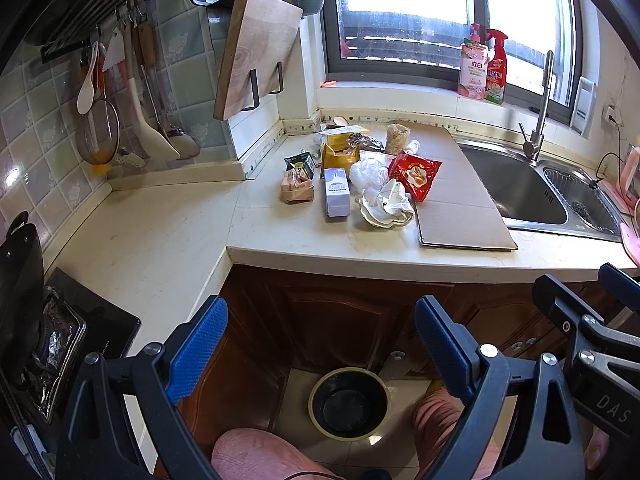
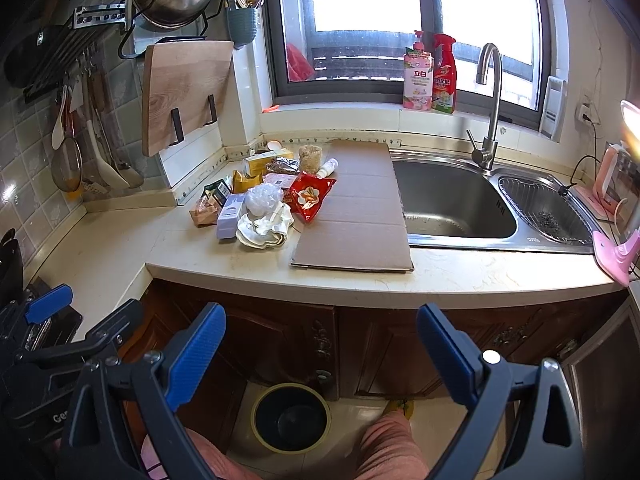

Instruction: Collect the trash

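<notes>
Both grippers [image 1: 320, 344] [image 2: 320, 348] agape, empty; red snack bag [image 1: 414, 174] at twelve o'clock: light, crinkly, slippery, best pinched by its sealed edge

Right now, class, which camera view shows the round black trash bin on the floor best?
The right wrist view: the round black trash bin sits unobstructed between the open claw fingers, its yellowish rim fully visible. The left wrist view also shows the bin, but the left claw's right finger and a pink-clad leg crowd its right side.
</notes>
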The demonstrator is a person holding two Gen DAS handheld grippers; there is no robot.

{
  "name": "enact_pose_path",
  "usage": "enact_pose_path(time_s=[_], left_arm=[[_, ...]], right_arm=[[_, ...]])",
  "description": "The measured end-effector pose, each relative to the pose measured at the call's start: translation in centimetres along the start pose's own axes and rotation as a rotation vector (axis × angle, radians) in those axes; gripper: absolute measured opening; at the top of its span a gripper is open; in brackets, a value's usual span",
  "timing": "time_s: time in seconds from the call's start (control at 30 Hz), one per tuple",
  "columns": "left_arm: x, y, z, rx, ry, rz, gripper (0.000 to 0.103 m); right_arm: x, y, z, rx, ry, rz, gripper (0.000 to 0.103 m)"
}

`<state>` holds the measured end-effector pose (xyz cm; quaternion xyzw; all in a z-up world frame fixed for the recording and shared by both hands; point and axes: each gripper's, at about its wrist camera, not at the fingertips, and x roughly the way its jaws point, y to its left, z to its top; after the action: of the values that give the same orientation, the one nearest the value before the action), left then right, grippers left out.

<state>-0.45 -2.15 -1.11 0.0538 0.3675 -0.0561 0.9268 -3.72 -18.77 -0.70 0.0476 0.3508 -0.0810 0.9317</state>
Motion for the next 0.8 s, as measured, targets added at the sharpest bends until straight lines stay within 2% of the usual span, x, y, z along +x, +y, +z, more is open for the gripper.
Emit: enact_pose_path(time_s=[0.53, 0.8], left_arm=[[-0.8, 0.9, -0.4, -0.001, -0.028, -0.023, 0.093], [-0.9, 2.0, 0.5, -0.029, -0.056, -0.097, 0.093]], right_arm=[[-1.3, 0.4, -0.2, -0.013, -0.027, -0.014, 0.097], [-0.9, 0.8, 1.3, -0.039, -0.026, 0.017, 0.097]])
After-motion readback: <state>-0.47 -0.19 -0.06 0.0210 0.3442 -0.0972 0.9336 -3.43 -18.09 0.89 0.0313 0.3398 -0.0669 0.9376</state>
